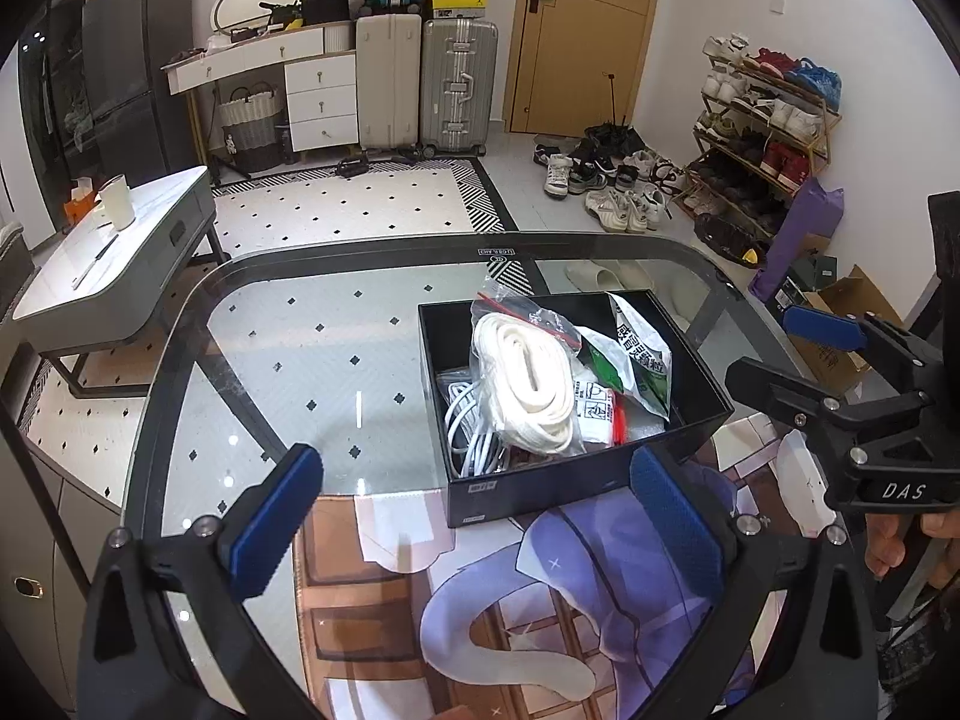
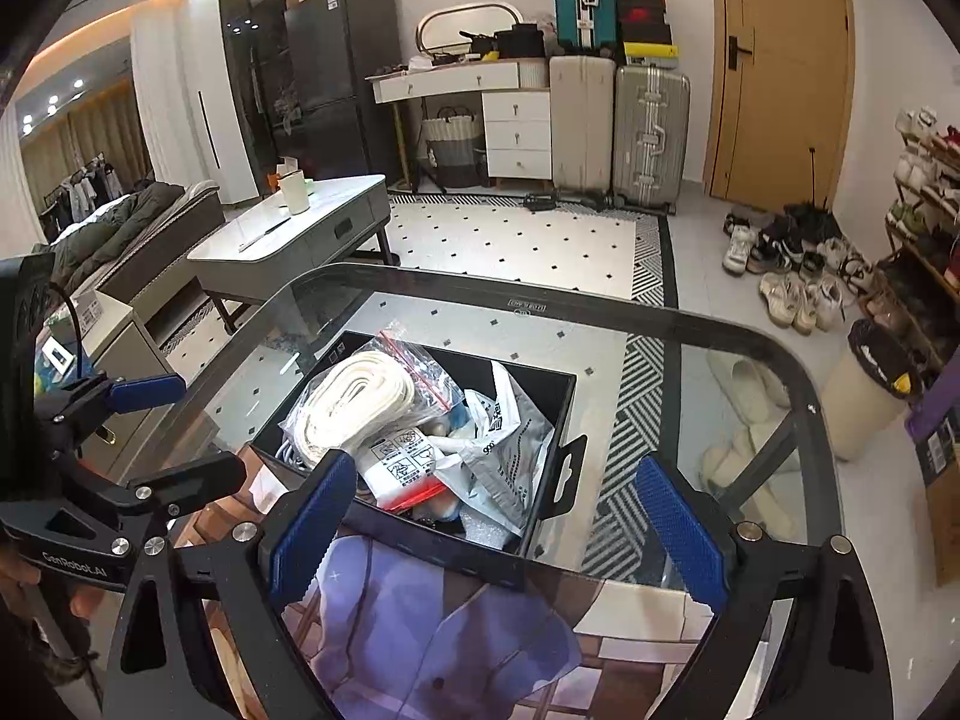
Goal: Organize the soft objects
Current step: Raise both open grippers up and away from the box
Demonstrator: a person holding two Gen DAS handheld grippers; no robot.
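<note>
Bright, even indoor light, ceiling-lamp glare on the glass table (image 1: 336,324), sharp focus, heavy fisheye bending with black corners.

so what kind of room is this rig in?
Looks like a lived-in home, probably an entry or living area: a shoe rack with sneakers spilling onto the floor, stacked suitcases by a wooden door, and a bed off to the side.

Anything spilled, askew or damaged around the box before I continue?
Nothing spilled on the glass table. The black box is overfilled: the bagged white strap and a medicine pouch stick up past its rim. Both grippers hang open, empty.
</note>
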